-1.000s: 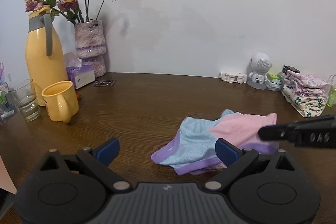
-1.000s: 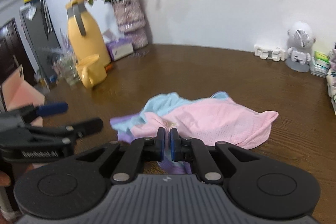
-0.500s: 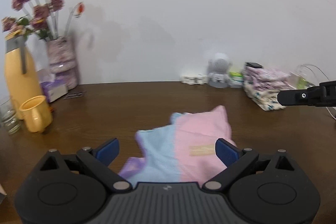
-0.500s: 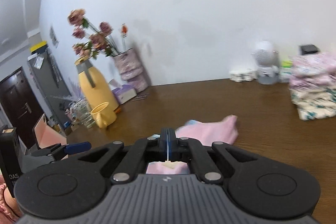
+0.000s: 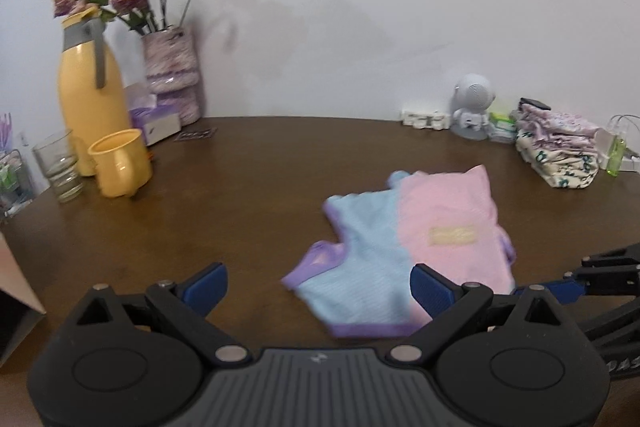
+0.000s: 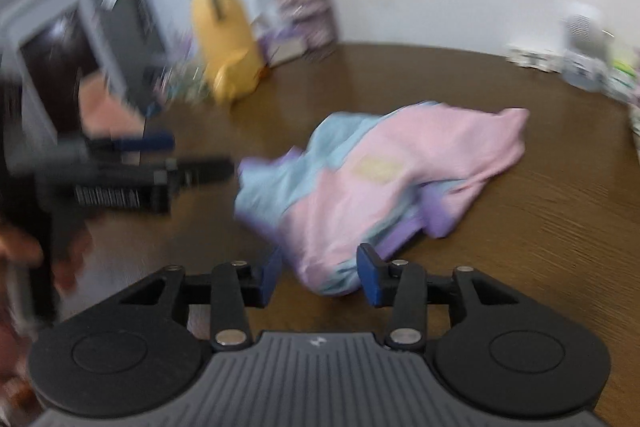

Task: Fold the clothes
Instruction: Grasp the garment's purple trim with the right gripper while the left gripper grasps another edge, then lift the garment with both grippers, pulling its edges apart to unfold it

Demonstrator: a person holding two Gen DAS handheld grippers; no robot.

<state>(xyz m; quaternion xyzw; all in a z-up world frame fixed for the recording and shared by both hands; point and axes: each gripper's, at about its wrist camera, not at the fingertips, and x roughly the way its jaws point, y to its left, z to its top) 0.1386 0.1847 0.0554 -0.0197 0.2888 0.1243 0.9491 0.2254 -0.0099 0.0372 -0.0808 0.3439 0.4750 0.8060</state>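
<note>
A pink, blue and purple garment (image 5: pixel 416 239) lies rumpled on the brown table (image 5: pixel 248 195), well apart from the yellow mug (image 5: pixel 120 167) at the table's left. The left gripper (image 5: pixel 318 281) has its jaws wide apart beside the garment; the right gripper (image 6: pixel 318 273) has its jaws apart around the garment's near edge, nothing clamped

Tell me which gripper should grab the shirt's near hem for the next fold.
Right, probably. The right gripper is open with the pink-and-blue shirt bunched between its fingers. The left gripper is open too, but sits off the shirt's left side.
</note>
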